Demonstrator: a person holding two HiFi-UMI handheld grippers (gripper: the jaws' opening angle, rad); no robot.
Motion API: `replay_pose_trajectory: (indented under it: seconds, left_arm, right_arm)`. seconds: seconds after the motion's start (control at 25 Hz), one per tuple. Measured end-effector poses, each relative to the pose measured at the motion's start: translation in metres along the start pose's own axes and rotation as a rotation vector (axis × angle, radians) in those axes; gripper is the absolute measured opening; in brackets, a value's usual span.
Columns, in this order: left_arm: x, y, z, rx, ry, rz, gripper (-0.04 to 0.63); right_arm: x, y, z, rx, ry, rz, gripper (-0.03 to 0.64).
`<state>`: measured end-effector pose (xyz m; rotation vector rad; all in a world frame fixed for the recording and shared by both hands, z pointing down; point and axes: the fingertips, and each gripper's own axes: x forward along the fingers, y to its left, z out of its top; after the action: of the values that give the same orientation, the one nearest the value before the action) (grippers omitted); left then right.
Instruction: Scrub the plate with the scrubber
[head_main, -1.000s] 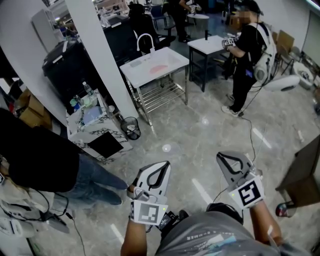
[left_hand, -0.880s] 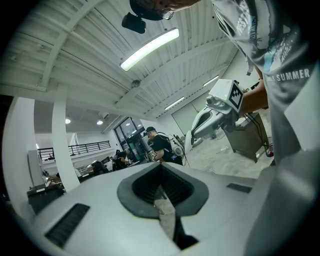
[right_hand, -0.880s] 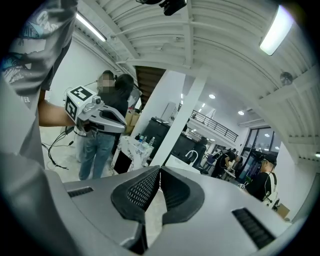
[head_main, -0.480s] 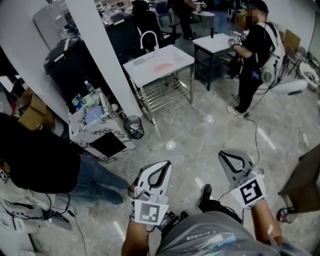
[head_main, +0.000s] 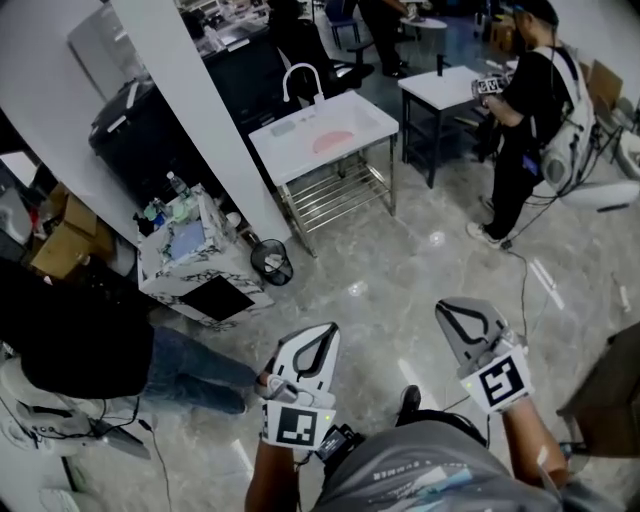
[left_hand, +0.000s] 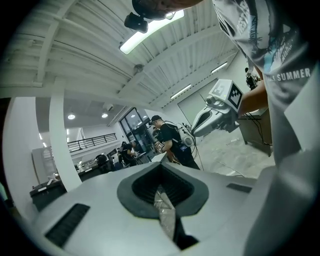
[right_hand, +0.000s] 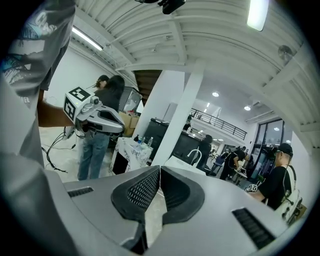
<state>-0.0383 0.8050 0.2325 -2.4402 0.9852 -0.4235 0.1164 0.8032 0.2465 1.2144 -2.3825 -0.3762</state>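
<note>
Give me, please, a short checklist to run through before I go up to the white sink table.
1. Left gripper shut, nothing between its jaws: ok.
2. Right gripper shut and empty: ok.
3. White sink table with a curved tap in sight ahead: ok.
4. Plate located: cannot tell. A pink round thing lies in the basin, too small to identify.
5. Scrubber located: cannot tell. None can be made out.
6. Grey marble floor towards the table passable: ok. The black mesh bin stands by the table's left leg, off the direct line.
</note>
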Motion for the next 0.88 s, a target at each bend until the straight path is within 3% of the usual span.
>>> replay_pose_trajectory:
  seconds: [0.48,0.88]
  left_arm:
    - [0.125,0.008,0.018,-0.017,0.062,0.02,0.002]
    - [0.199,0.028,-0.001,-0.011,0.044,-0.028,0.002]
  right_arm:
    - [0.03,-0.118,-0.046,0.015,-0.021,0.046,0.032]
    - [0.067,-0.163,-0.079,0.043,0.009,0.021,0.032]
